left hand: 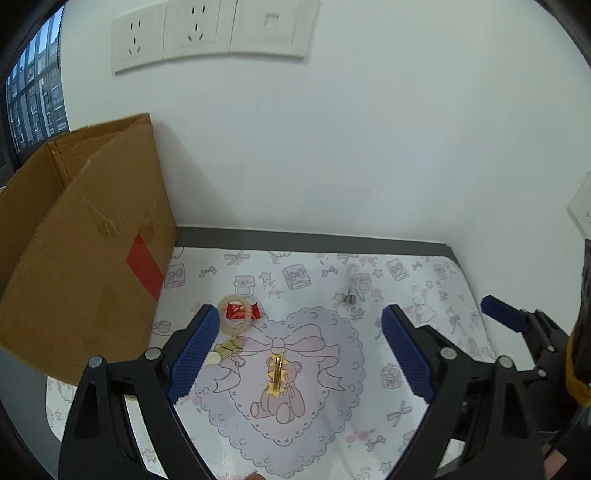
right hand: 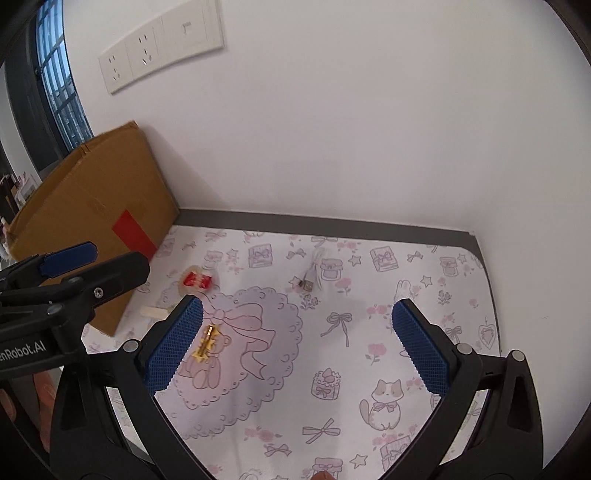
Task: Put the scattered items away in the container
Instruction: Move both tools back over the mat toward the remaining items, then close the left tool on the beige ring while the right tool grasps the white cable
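Note:
My left gripper [left hand: 300,309] hovers open over a patterned mat, holding nothing. A gold star hair clip [left hand: 277,373] lies between its fingers on the bear print. Near the left pad lie a beige coil ring [left hand: 236,301] with a red wrapper [left hand: 242,311] on it, and a beige peg [left hand: 225,350]. A white USB cable [left hand: 351,286] lies farther back. The cardboard box [left hand: 85,258] stands at the left. My right gripper [right hand: 299,302] is open and empty, with the hair clip [right hand: 207,343] by its left pad, the wrapper [right hand: 197,280] and cable [right hand: 314,273] beyond.
The mat [right hand: 369,332] fills a corner between white walls, with a dark strip at the back. Wall sockets [left hand: 207,33] sit high up. A window shows at the far left. A blue pad of the left gripper [right hand: 68,258] reaches in front of the box [right hand: 96,206].

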`<state>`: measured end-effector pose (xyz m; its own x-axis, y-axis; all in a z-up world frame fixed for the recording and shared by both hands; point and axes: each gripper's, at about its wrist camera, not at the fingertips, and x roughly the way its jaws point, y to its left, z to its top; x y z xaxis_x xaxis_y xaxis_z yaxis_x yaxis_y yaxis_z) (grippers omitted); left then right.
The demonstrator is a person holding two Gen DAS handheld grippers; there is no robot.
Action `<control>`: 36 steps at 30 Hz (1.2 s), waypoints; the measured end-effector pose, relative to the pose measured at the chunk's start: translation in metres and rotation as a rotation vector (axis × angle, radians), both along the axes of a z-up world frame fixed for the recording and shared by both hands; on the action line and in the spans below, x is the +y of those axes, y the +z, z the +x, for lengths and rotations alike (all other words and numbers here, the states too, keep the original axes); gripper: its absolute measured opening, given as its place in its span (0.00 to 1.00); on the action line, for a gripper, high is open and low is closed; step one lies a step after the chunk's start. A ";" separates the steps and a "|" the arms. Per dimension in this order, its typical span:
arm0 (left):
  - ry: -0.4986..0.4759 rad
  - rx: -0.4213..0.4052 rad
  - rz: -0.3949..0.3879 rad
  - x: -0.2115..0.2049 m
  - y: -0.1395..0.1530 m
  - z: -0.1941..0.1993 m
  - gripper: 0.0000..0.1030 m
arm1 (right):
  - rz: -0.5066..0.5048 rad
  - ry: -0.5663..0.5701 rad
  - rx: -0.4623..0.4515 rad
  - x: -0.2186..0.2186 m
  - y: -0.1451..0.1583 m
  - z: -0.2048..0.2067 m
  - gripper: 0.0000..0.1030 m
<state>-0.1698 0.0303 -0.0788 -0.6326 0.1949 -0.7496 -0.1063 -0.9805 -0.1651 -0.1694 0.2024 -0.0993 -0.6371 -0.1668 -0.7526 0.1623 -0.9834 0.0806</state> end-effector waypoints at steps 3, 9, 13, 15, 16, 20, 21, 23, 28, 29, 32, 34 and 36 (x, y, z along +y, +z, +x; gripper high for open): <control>0.020 -0.059 0.002 -0.004 -0.023 -0.011 0.86 | -0.014 0.011 -0.014 0.000 -0.019 -0.010 1.00; 0.044 -0.099 -0.011 -0.010 -0.062 -0.034 0.86 | 0.009 0.046 -0.053 -0.010 -0.053 -0.034 1.00; 0.054 -0.095 0.002 -0.018 -0.074 -0.046 0.86 | -0.003 0.044 -0.066 -0.011 -0.068 -0.049 1.00; 0.048 -0.100 0.007 -0.022 -0.083 -0.052 0.86 | -0.009 0.040 -0.068 -0.011 -0.076 -0.056 1.00; 0.044 -0.099 0.013 -0.025 -0.086 -0.054 0.86 | -0.013 0.035 -0.066 -0.010 -0.080 -0.058 1.00; 0.049 -0.087 0.019 -0.035 -0.105 -0.063 0.86 | -0.017 -0.002 -0.050 -0.008 -0.095 -0.067 1.00; 0.050 -0.084 0.014 -0.037 -0.109 -0.065 0.86 | -0.032 -0.006 -0.041 -0.006 -0.098 -0.068 1.00; 0.045 -0.072 -0.005 -0.040 -0.116 -0.068 0.86 | -0.052 -0.016 -0.037 -0.003 -0.103 -0.070 1.00; 0.009 -0.079 -0.005 -0.038 -0.136 -0.072 0.86 | -0.079 -0.029 -0.012 -0.002 -0.115 -0.077 1.00; 0.003 -0.083 -0.012 -0.036 -0.140 -0.073 0.86 | -0.092 -0.027 -0.006 -0.002 -0.118 -0.078 1.00; -0.016 -0.091 -0.017 -0.030 -0.141 -0.071 0.86 | -0.093 -0.029 0.014 -0.004 -0.124 -0.082 1.00; -0.008 -0.064 -0.029 -0.030 -0.138 -0.068 0.86 | -0.083 -0.045 0.009 -0.003 -0.130 -0.084 1.00; -0.012 -0.018 -0.068 -0.028 -0.133 -0.064 0.86 | -0.076 -0.057 -0.015 -0.002 -0.136 -0.088 0.98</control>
<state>-0.2338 0.0021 -0.2121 -0.6170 0.1508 -0.7724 -0.1162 -0.9882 -0.1001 -0.2573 0.1999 -0.2356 -0.6360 -0.1878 -0.7485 0.1046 -0.9820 0.1576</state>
